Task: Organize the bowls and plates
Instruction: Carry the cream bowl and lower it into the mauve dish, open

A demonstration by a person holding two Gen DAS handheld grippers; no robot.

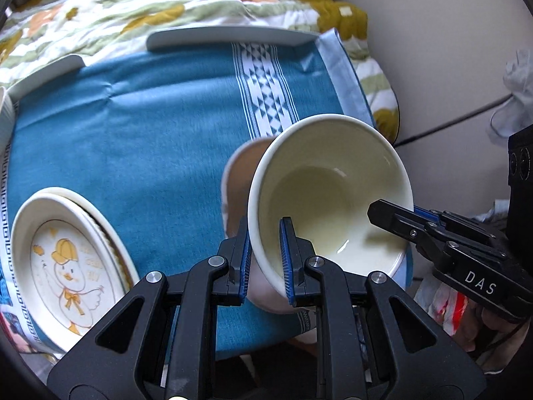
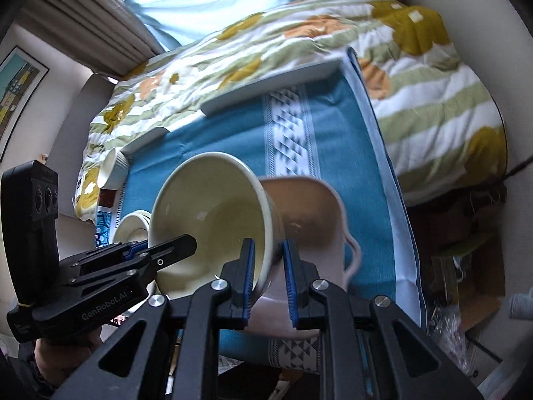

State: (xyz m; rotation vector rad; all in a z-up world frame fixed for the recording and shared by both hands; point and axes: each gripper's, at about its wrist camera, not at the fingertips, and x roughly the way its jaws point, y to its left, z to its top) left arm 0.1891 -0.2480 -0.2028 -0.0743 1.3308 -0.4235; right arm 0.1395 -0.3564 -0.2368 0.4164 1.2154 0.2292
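While a cream bowl (image 1: 329, 193) hangs tilted at centre right of the left wrist view, the left gripper (image 1: 265, 260) pinches the bowl's near rim between its blue pads, jaws drawn almost together with only the wall of the bowl between them. From the right edge of the frame the right gripper (image 1: 396, 215) reaches in and clamps the opposite rim. Behind the bowl, partly hidden, sits a pinkish pot (image 1: 238, 180) on the blue tablecloth (image 1: 133, 133). At lower left, a stack of plates (image 1: 66, 260) shows a cartoon duck on the top one; pale flat trays (image 1: 230, 35) line the cloth's far edge, with a flowered quilt (image 1: 166, 6) beyond.

Seen from the right wrist, the bowl (image 2: 213, 220) fills the centre, its mouth turned toward the lower left. The right gripper (image 2: 268, 276) is closed tight on the rim, one pad inside and one outside; the left gripper (image 2: 186, 243) enters from the left and bites the far rim. The pot (image 2: 309, 220), with a looped handle, stands just behind and right of the bowl. A small white cup (image 2: 115, 168) and the stacked plates (image 2: 133, 225) sit at middle left.

By the look of it, the bowl is in mid-carry, both tools sharing it. Next would be levelling it over its resting place, whether the pot or the plates cannot be told, then lowering before either grip lets go.
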